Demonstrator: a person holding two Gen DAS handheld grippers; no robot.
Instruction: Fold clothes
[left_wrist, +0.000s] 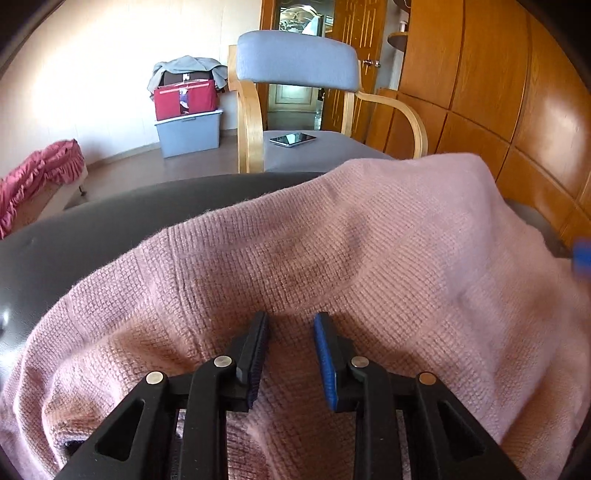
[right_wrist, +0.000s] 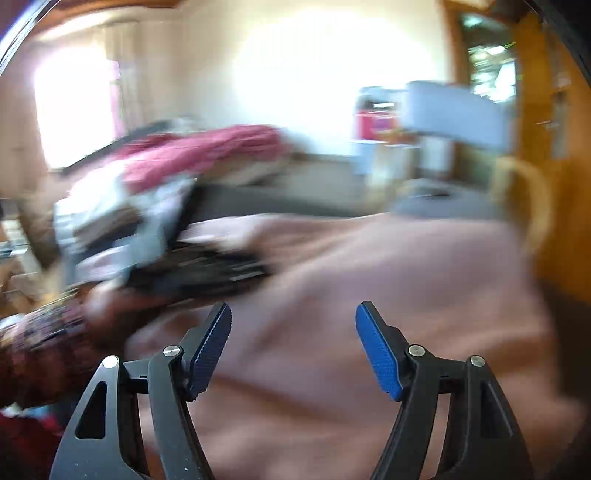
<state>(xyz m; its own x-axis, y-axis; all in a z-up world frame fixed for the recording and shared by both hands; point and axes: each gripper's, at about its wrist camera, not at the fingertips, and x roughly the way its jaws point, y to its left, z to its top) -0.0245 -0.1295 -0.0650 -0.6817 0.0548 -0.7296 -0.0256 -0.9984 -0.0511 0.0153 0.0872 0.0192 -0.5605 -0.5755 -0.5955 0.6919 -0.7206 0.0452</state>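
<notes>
My pink knit sweater (left_wrist: 332, 240) lies bunched on the dark grey table (left_wrist: 92, 221), so the folding is not finished. My left tongs (left_wrist: 290, 325) pinch a fold of it, and my right tongs (right_wrist: 293, 314) hang wide and empty above it.

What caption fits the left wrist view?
Left hand-held gripper over pink knitted sweater, chair behind.

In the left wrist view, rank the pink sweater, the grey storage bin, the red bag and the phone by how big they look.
1. pink sweater, though it lies nearest the camera
2. grey storage bin and red bag, too alike to rank
3. phone
</notes>
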